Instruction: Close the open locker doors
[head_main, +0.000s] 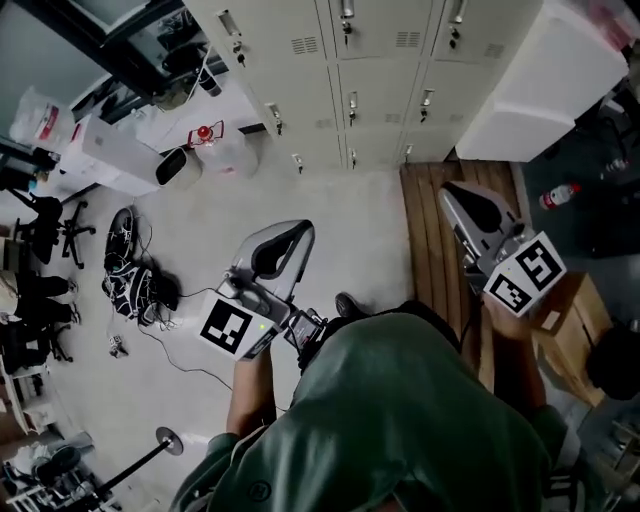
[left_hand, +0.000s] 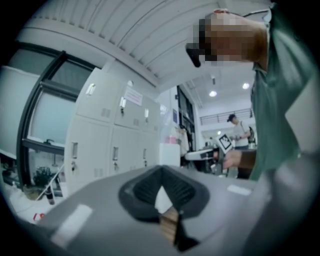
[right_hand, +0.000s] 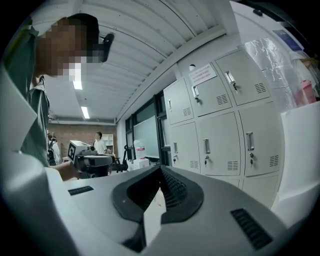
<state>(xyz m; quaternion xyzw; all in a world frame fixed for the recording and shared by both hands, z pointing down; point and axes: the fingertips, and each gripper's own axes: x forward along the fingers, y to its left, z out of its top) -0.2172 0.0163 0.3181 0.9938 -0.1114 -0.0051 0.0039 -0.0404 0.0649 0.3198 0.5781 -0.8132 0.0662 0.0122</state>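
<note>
The lockers (head_main: 380, 70) stand in rows along the far edge of the floor (head_main: 370, 210). They are pale beige, and each door has a small handle and a vent. Every door that shows lies flat in line with its neighbours; I see none that stands open. The left gripper view shows them (left_hand: 115, 135) to the left of the jaws, and the right gripper view shows them (right_hand: 220, 130) to the right.

Both grippers are held in the air in front of the lockers, well apart from them, and touch no door. The left gripper (head_main: 298, 233) hangs over the grey floor. Its jaws are pressed together at the tips, with nothing between them (left_hand: 160, 170). The right gripper (head_main: 455, 193) hangs over the wooden platform (head_main: 430, 250) at the right. Its jaws also meet at the tips and hold nothing (right_hand: 160, 170).

A large white cabinet (head_main: 540, 80) stands beside the lockers on the right. A bottle with a red cap (head_main: 558, 195) lies near it. A heap of black cables (head_main: 135, 280) lies at the left side of the floor.
</note>
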